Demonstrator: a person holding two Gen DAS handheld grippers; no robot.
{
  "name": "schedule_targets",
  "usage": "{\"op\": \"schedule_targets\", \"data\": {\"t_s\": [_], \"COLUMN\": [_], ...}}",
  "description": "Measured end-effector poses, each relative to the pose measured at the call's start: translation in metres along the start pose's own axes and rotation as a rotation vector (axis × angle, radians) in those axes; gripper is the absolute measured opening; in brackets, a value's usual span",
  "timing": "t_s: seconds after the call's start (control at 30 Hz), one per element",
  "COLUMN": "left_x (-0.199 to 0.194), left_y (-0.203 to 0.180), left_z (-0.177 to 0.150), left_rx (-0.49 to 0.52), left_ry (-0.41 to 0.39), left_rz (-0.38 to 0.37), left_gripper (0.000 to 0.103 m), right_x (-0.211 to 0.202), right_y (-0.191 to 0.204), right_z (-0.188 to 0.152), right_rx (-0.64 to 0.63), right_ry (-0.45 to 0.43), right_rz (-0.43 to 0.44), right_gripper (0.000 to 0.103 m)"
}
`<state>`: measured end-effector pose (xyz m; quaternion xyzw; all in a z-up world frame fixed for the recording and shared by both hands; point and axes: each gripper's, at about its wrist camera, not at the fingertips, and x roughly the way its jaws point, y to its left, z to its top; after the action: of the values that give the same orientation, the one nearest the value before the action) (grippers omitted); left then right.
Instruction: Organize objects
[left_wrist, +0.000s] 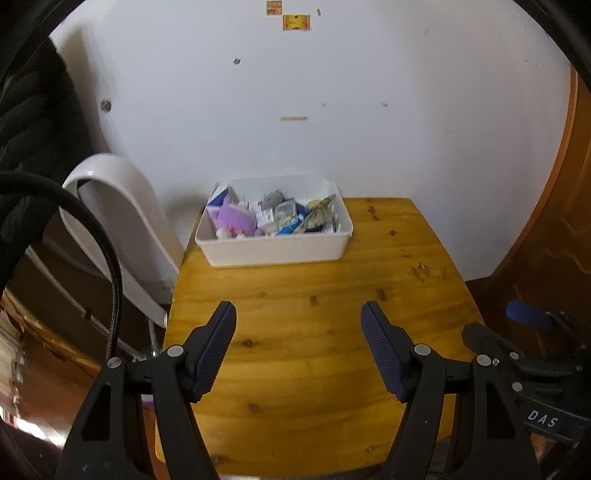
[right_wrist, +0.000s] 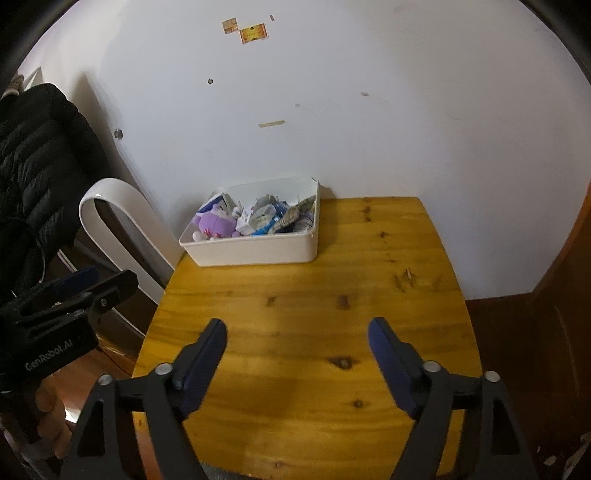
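A white plastic bin (left_wrist: 277, 251) (right_wrist: 255, 251) stands at the far left corner of the yellow wooden table (left_wrist: 314, 325) (right_wrist: 314, 332), against the wall. Inside lie a purple plush toy (left_wrist: 236, 219) (right_wrist: 216, 225), small white and blue packets (left_wrist: 277, 218) (right_wrist: 258, 218) and a grey-brown crumpled item (left_wrist: 319, 218) (right_wrist: 291, 218). My left gripper (left_wrist: 298, 308) hovers open over the near middle of the table, nothing between its fingers. My right gripper (right_wrist: 296, 325) is likewise open and empty above bare wood. Each gripper shows at the edge of the other's view.
A white curved appliance (left_wrist: 122, 206) (right_wrist: 122, 218) stands on the floor left of the table. A black padded jacket (right_wrist: 40, 155) hangs further left. A black flexible hose (left_wrist: 107, 266) arcs at the left. Brown wooden furniture (left_wrist: 554, 203) borders the table's right side.
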<state>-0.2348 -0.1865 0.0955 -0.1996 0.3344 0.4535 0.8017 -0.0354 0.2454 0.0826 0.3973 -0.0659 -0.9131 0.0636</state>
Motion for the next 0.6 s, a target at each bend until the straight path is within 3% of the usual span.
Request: {"op": "schedule_targets", "data": {"t_s": [0.3, 0.6], "left_x": [-0.007, -0.024], "left_y": [-0.008, -0.026], "left_z": [-0.036, -0.061], "left_rx": [-0.085, -0.025], "left_ry": [0.086, 0.09], "left_rz": [-0.02, 0.026], "left_gripper": [0.079, 0.081], "right_x": [-0.03, -0.035], "right_y": [-0.003, -0.001], "right_z": [-0.033, -0.058], "right_rx": [0.053, 0.087], "right_ry": [-0.014, 0.043], "right_rz": [-0.019, -0.006], "right_gripper": [0.081, 0.082]}}
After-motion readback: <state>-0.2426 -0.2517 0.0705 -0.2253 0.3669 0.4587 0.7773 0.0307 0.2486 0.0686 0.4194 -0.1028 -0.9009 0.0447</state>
